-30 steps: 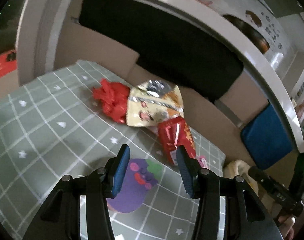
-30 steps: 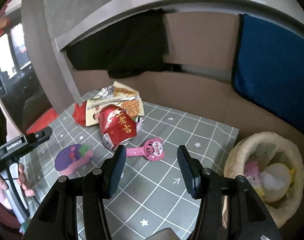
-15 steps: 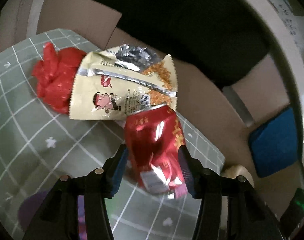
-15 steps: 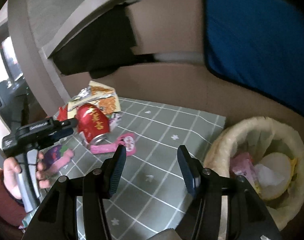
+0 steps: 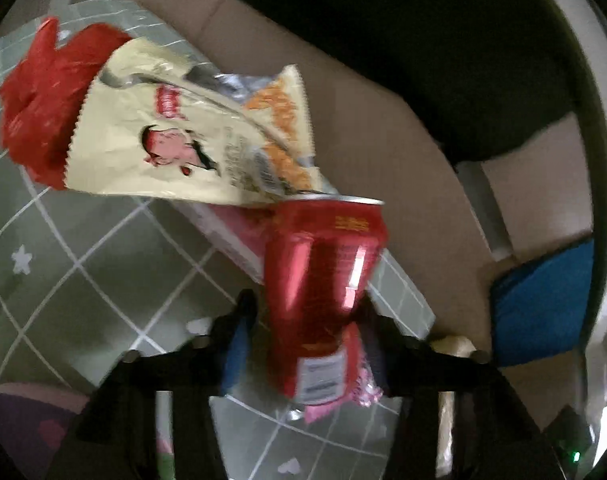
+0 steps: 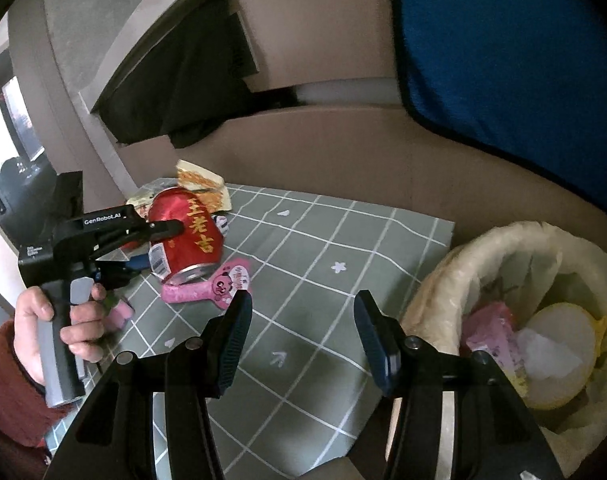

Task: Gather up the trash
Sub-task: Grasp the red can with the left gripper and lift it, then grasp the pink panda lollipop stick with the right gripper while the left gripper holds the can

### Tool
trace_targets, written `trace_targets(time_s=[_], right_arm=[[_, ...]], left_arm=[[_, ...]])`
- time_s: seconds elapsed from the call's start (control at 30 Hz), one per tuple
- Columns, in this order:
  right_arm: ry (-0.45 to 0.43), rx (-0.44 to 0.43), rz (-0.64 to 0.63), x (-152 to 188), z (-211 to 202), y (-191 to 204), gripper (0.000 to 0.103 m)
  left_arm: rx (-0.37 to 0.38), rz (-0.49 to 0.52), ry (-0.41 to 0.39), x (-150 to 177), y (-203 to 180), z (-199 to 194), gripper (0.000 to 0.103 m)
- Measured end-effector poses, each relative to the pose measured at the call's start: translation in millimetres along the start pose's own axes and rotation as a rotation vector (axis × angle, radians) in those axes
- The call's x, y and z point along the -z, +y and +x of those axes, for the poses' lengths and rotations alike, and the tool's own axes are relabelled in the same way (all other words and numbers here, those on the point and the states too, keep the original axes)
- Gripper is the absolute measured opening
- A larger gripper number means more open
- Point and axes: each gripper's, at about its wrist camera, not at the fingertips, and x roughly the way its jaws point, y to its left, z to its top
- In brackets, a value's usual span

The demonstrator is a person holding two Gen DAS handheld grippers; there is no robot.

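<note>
— Honestly, where does the trouble start? The lined basket (image 6: 455,264) sits off the counter's (image 6: 343,240) right edge, well apart from the pile.

— With the snack bag (image 5: 151,136): it overlaps the red can's (image 5: 323,264) rim, so a lift may drag it along.

— And the left claw (image 5: 303,320)?

— Closing, can between its fingers, not clearly pinched; dented metal could slip. The pink wrapper (image 6: 207,288) beneath may cling. The right claw (image 6: 299,332) gapes empty.

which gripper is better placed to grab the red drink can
Left. The left gripper already straddles the crushed red drink can, jaws closing on it. The right gripper is open over bare mat, apart from the can.
</note>
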Motion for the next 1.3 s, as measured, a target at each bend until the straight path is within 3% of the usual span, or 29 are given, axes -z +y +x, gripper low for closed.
trace_targets(time_s=[0.1, 0.27, 0.47, 0.6, 0.7, 0.73, 0.83, 1.07, 1.2, 1.3], right_arm=[[0.003, -0.007, -0.022, -4.1, 3.8, 8.4, 0.051], [0.017, -0.014, -0.067, -8.5, 9.8, 22.5, 0.051], [0.029, -0.088, -0.163, -34.2, 23.4, 59.6, 0.051], [0.03, -0.115, -0.295, -59.8, 55.7, 98.6, 0.051], [0.06, -0.168, -0.332, -82.0, 93.5, 125.5, 0.051], [0.074, -0.18, -0.337, -88.0, 105.4, 132.9, 0.047], [0.117, -0.162, -0.361, -108.6, 154.2, 157.1, 0.022], [0.272, -0.123, -0.258, -121.7, 237.3, 147.4, 0.021], [0.327, -0.225, -0.137, -104.4, 229.8, 125.6, 0.021], [0.369, -0.283, -0.136, -78.5, 206.7, 124.1, 0.021]], left_arm=[[-0.045, 0.065, -0.008, 4.9, -8.0, -9.5, 0.038], [-0.031, 0.066, -0.03, 14.6, 1.7, -48.6, 0.037], [-0.071, 0.117, -0.133, 27.0, 22.2, -117.0, 0.037], [-0.156, 0.136, -0.22, 28.7, 44.0, -152.2, 0.037], [-0.174, 0.131, -0.269, 25.7, 62.9, -174.5, 0.037], [-0.176, 0.128, -0.275, 25.9, 65.6, -173.1, 0.037], [-0.177, 0.117, -0.284, 20.8, 81.2, -181.6, 0.037], [-0.176, 0.087, -0.283, 16.7, 104.6, -194.9, 0.033], [-0.168, 0.104, -0.304, 18.9, 107.4, -198.3, 0.032], [-0.154, 0.105, -0.295, 19.5, 109.1, -193.5, 0.032]])
